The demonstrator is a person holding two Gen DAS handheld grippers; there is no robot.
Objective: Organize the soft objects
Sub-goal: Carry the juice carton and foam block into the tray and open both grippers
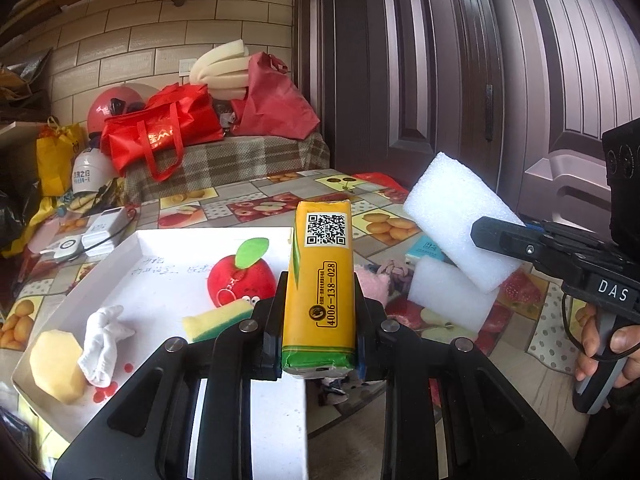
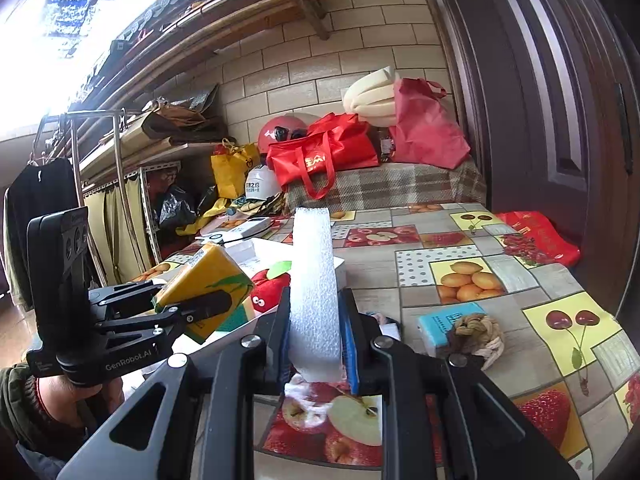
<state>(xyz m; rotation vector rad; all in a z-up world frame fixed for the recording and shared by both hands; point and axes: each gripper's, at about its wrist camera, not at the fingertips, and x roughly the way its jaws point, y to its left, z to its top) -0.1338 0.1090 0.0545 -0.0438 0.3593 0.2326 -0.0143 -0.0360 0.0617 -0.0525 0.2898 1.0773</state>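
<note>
Glossy yellow tissue pack (image 1: 319, 276) clamped in left gripper (image 1: 319, 344), porous white foam slab (image 2: 314, 296) clamped in right gripper (image 2: 316, 344)

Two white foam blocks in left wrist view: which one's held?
The upper white foam block, tilted in the air in the right gripper's jaws. The other foam block lies on the table.

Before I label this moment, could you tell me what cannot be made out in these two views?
- Handwriting on the white tray floor, left wrist view: too small and faint to read.
- Second white foam block on the table, left wrist view: partly covered by the foam block in the right gripper.
- Plush apple, right wrist view: mostly hidden behind the yellow pack in the left gripper.
</note>
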